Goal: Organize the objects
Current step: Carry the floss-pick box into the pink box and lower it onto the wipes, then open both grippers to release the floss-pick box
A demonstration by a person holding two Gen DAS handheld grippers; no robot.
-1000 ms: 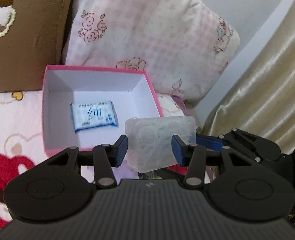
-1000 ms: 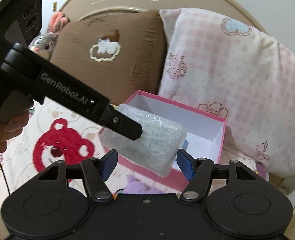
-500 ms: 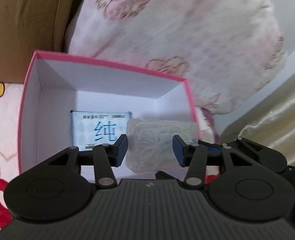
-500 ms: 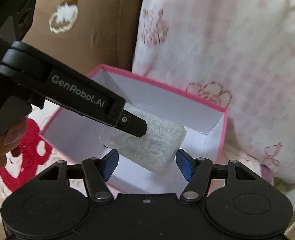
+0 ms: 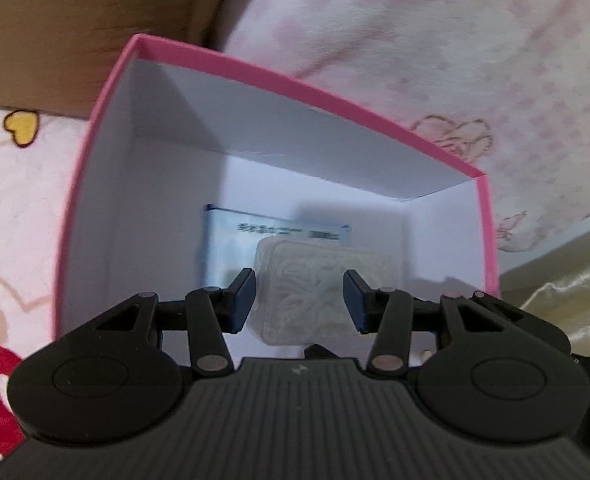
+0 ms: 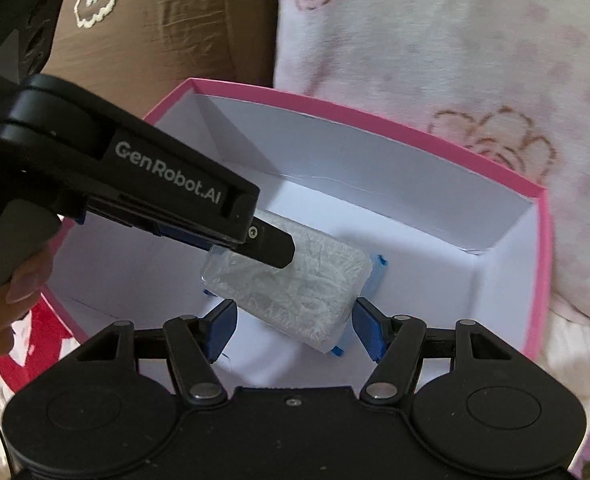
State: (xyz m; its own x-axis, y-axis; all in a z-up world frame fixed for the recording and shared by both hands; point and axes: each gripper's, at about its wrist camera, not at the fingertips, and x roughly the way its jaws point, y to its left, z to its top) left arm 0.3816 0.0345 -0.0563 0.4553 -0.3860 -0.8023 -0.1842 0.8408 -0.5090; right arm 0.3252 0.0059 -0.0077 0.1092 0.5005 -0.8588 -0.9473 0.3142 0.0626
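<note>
Over the pink box (image 6: 537, 264), both tongs, left (image 6: 251, 258) and right (image 6: 293, 326), grasped the clear packet (image 6: 295, 284), long axis slanting toward the box's right wall.

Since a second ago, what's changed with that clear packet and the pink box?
Both grippers carried the clear packet from above the pink box's near rim down inside, over the blue packet. The left gripper and right gripper still hold it; box and blue packet stayed put.

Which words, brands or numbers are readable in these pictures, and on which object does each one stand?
"GenRobot.AI": white letters on the side of the left gripper, in the right wrist view.
Dark print on the blue and white packet inside the pink box: too blurred to read.
Nothing else carries text.
</note>
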